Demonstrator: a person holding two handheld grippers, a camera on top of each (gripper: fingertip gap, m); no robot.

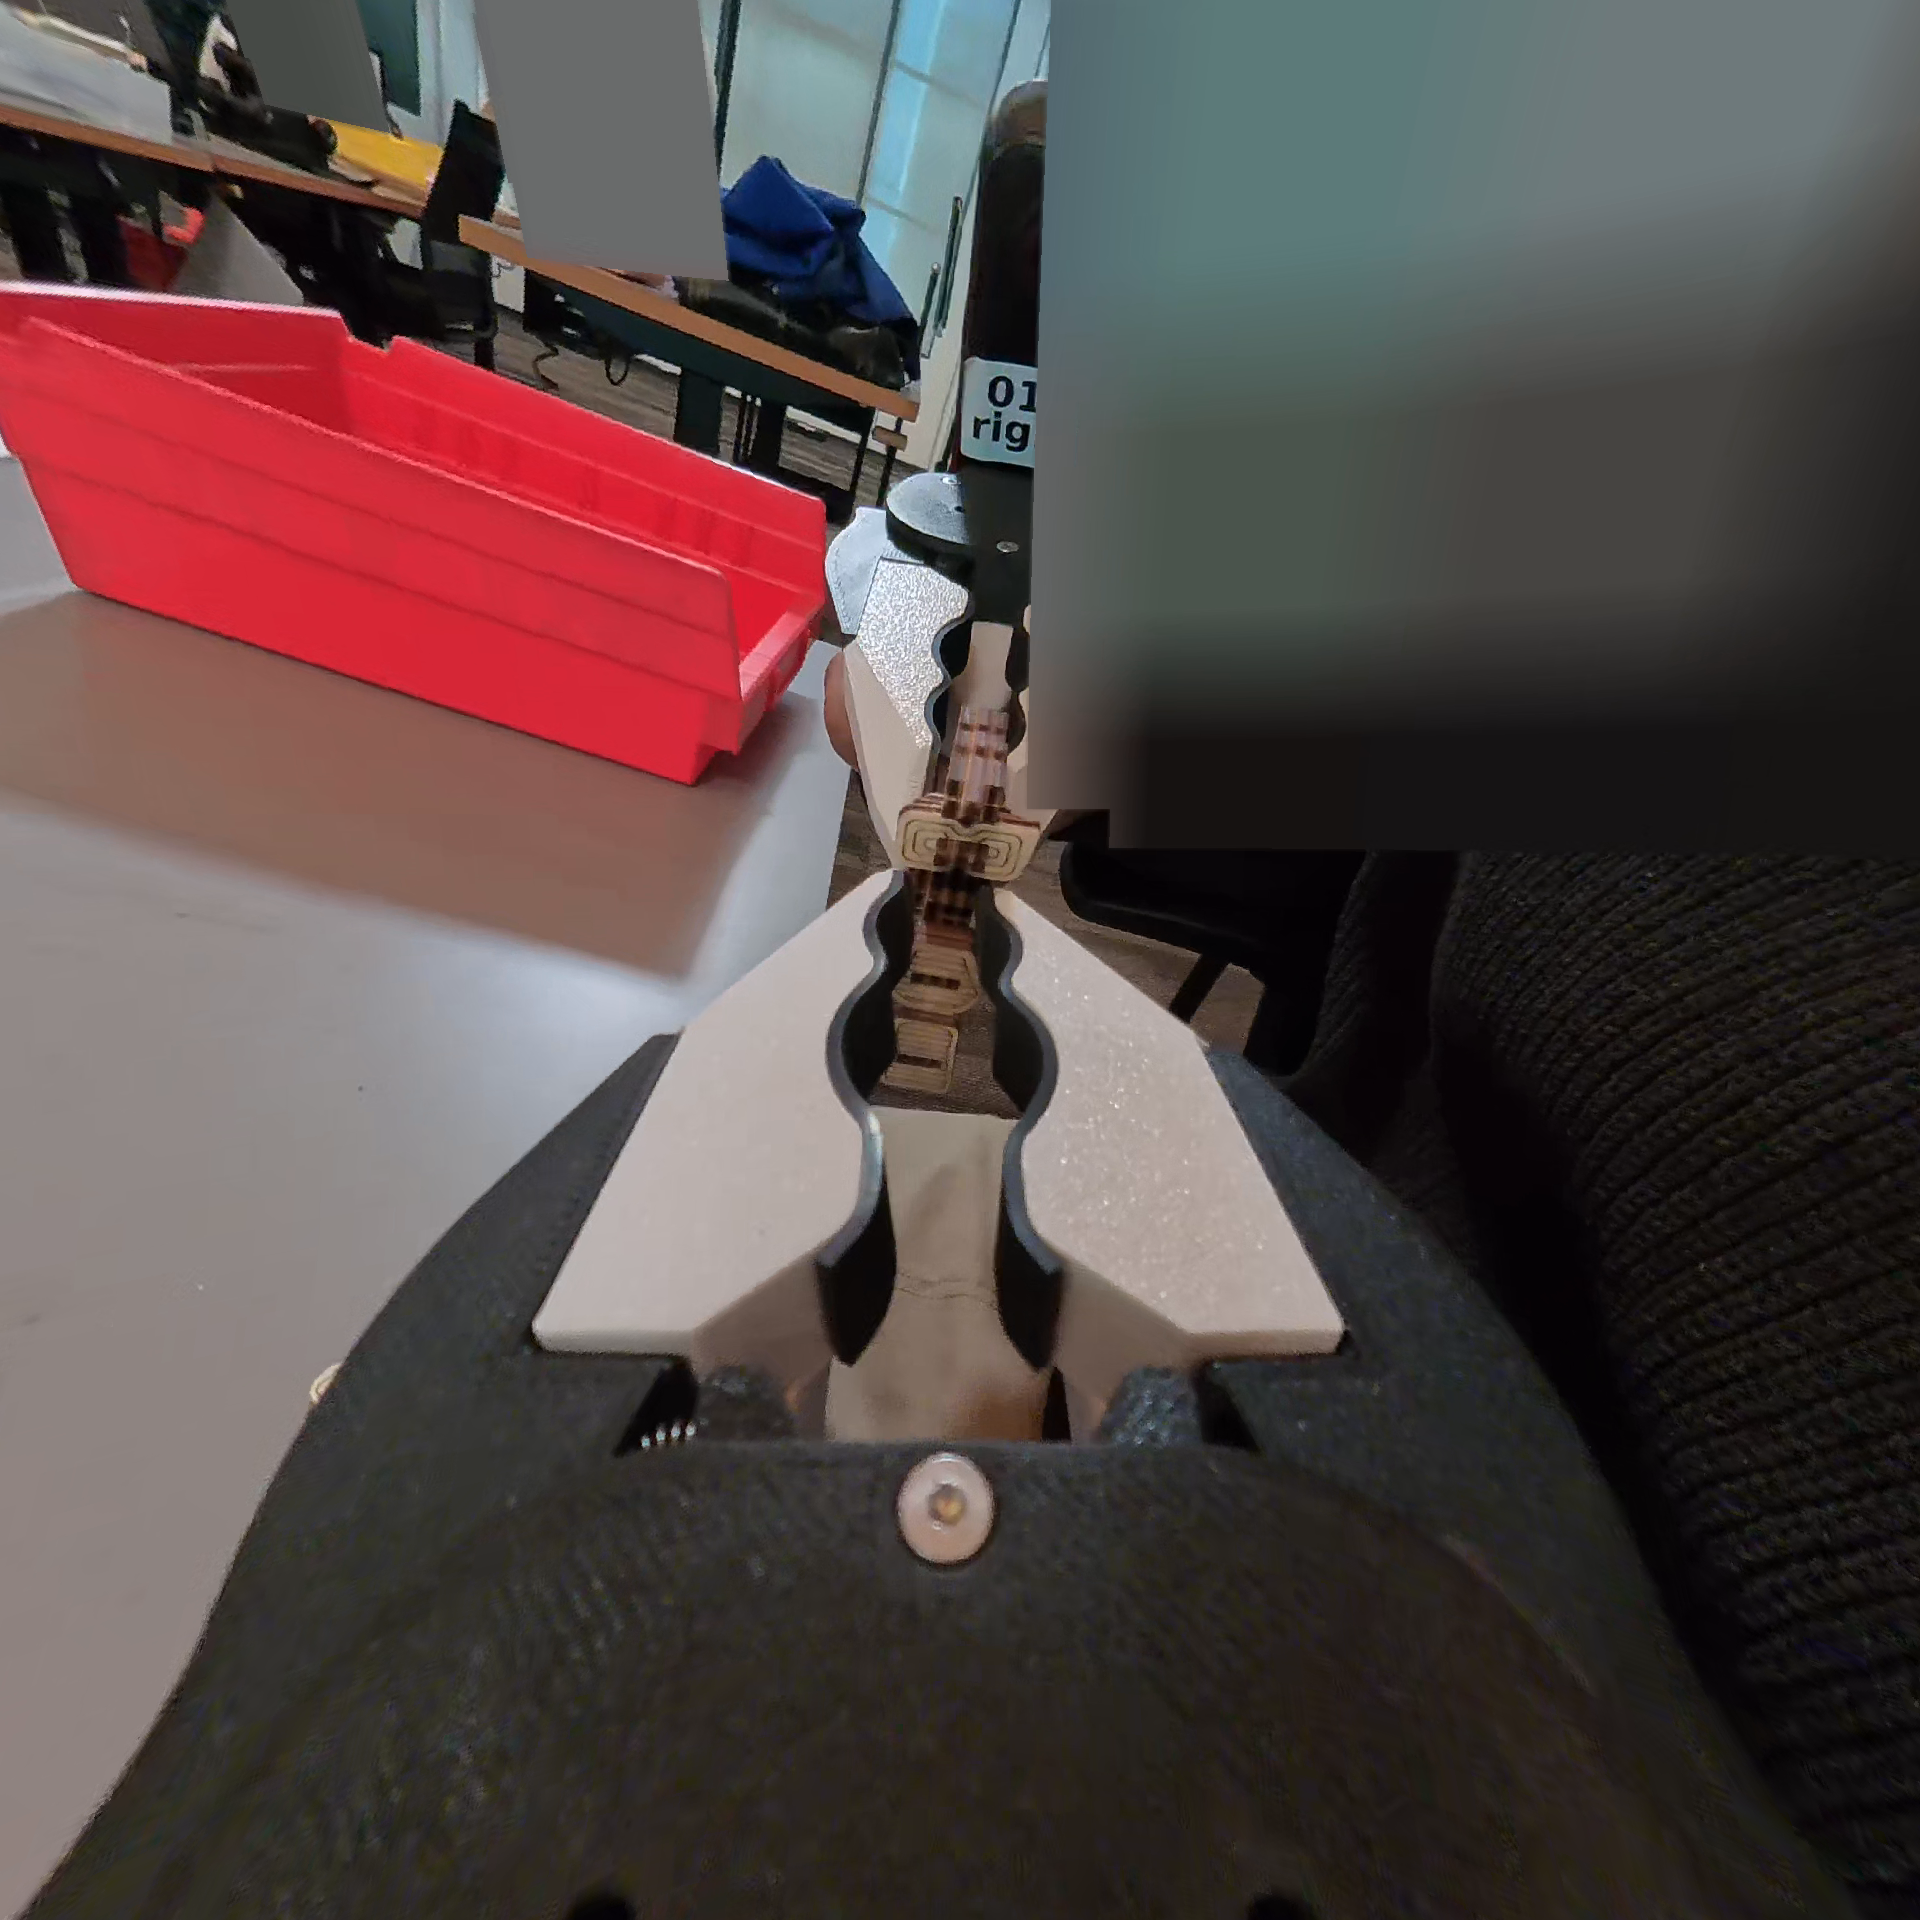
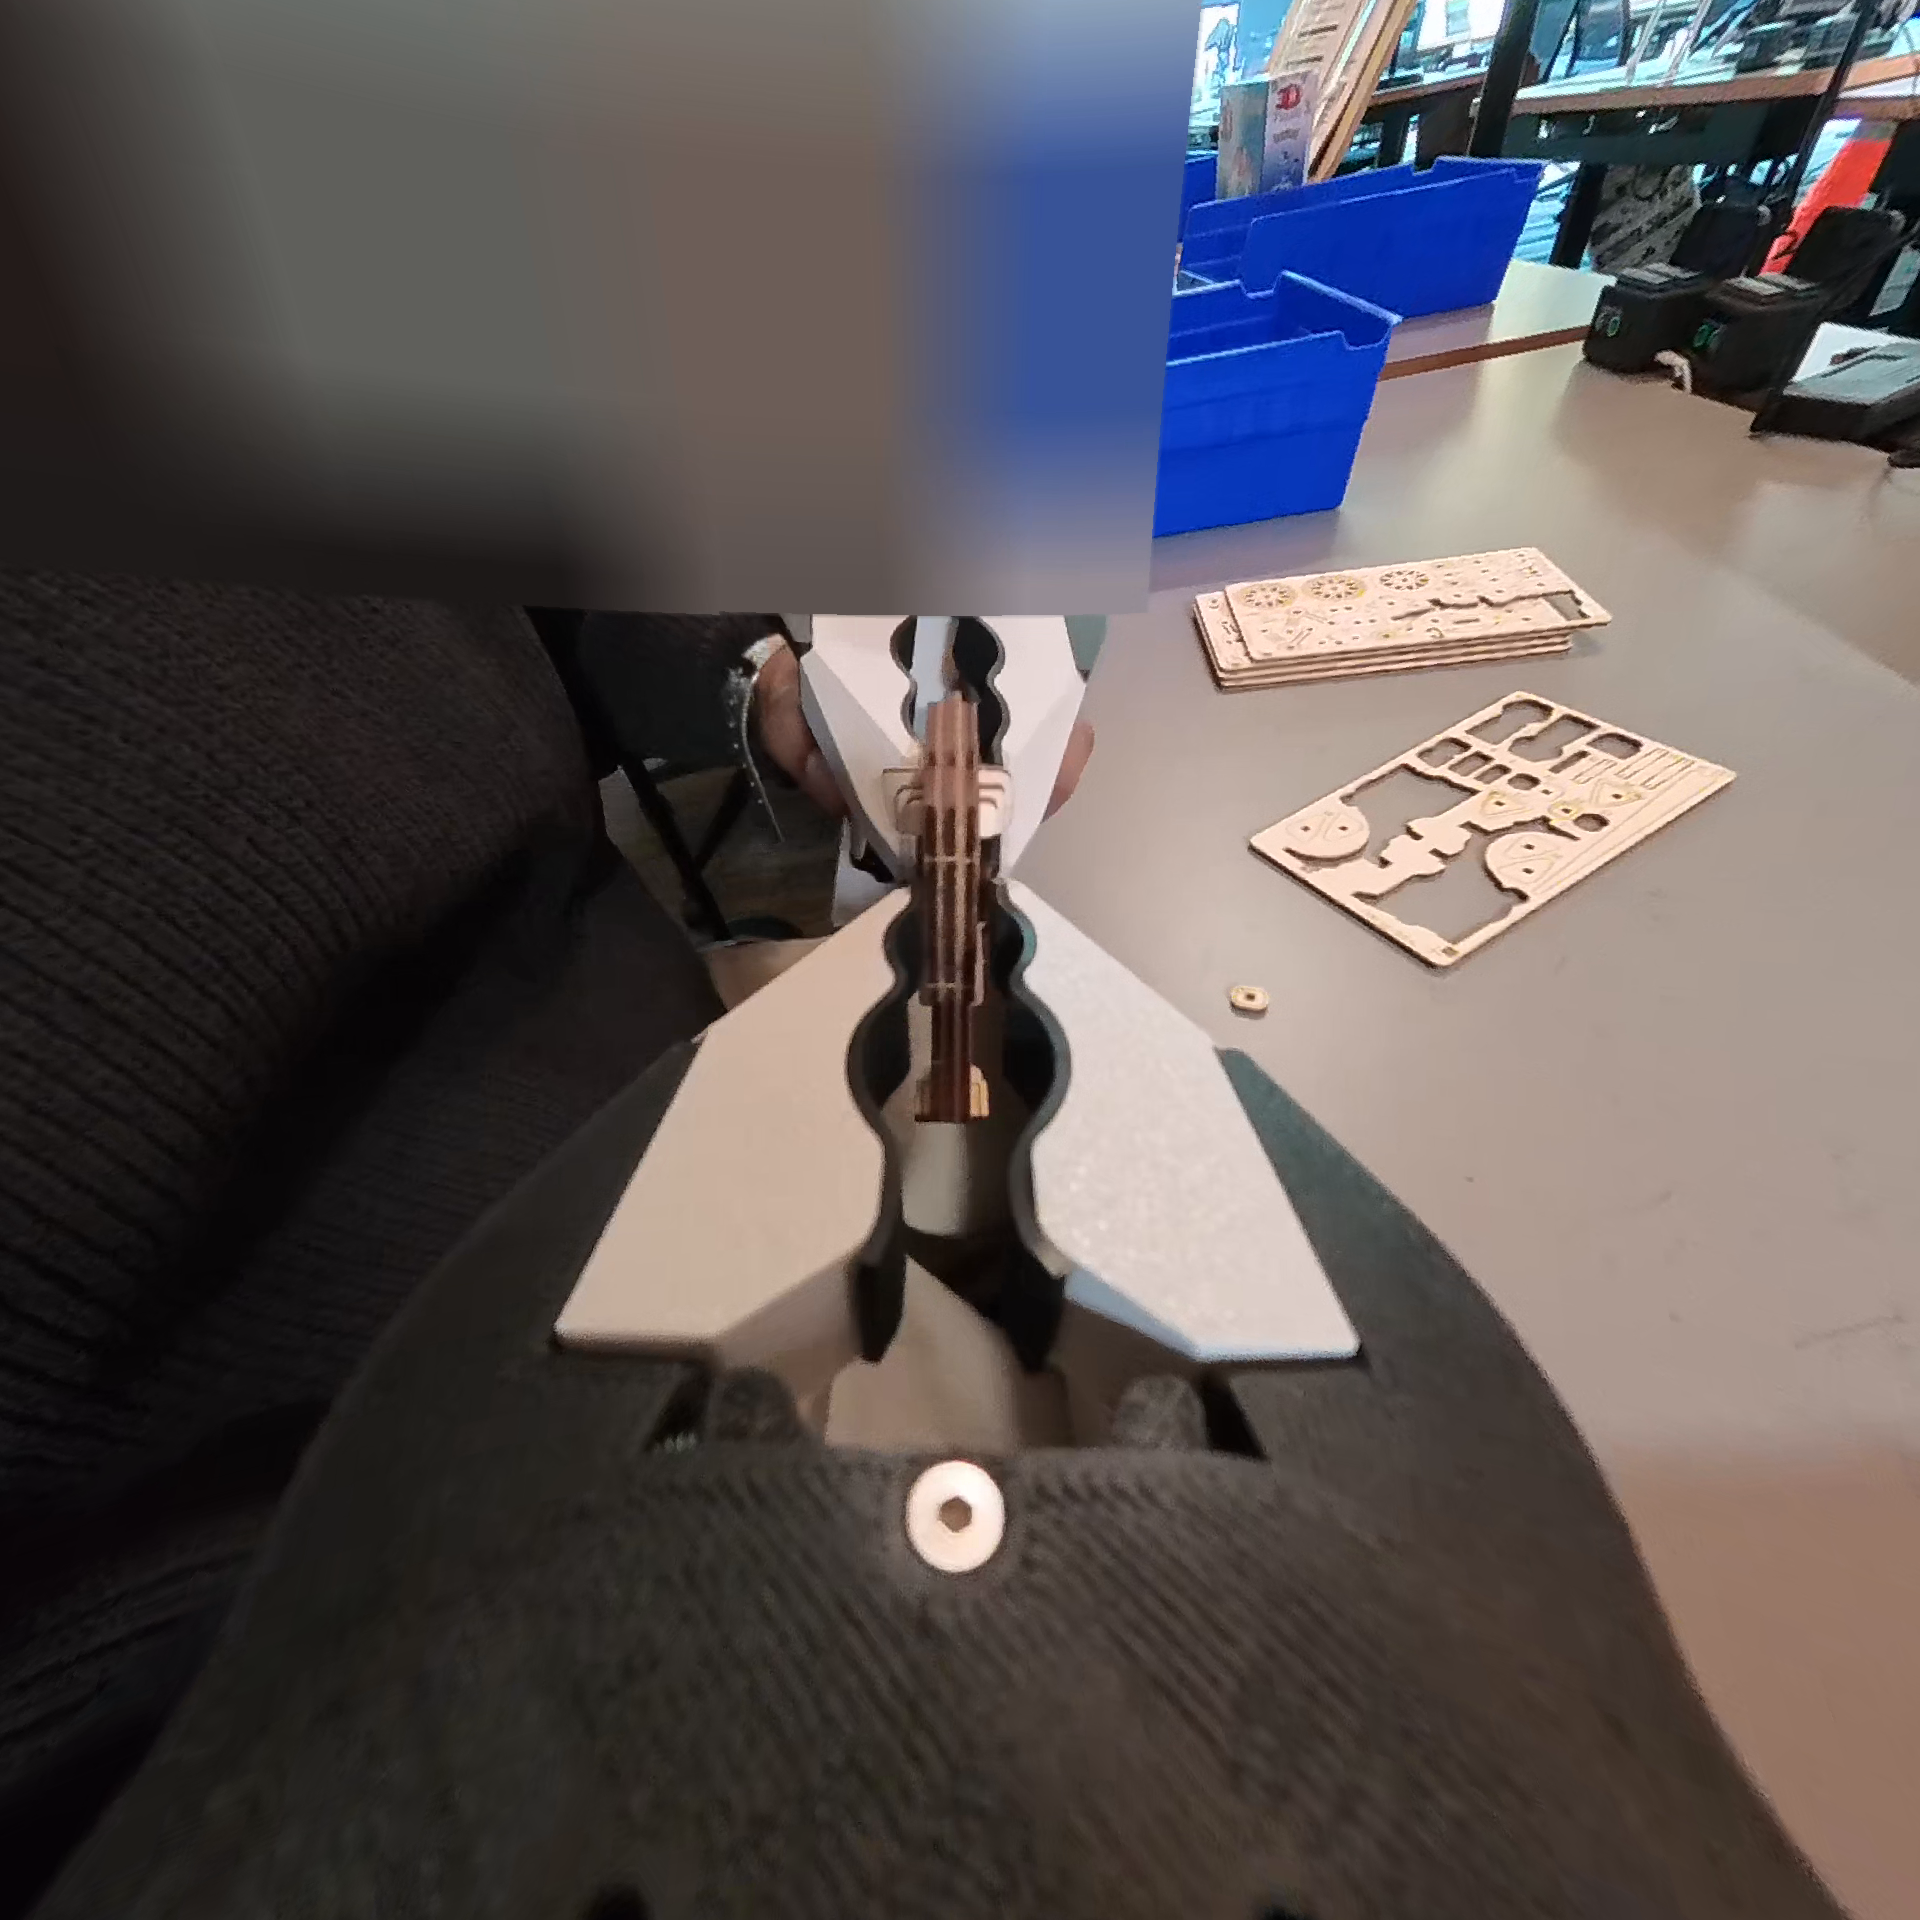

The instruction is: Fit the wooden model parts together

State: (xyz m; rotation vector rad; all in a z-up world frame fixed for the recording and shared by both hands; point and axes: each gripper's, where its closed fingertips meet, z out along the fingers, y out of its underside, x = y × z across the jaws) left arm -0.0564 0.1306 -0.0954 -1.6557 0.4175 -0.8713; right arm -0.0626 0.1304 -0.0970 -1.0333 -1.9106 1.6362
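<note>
Grey table (image 2: 1558, 1195) backs it: wooden assembly (image 2: 951, 914) is pinched from both ends by left gripper (image 1: 940, 914) and right gripper (image 2: 951, 935), mid-fitting; straight, aligned pressing is needed next.

Even indoor light gives soft glare on the grey table (image 1: 312, 1039), wide-angle bending at edges, and blurred backgrounds.
</note>
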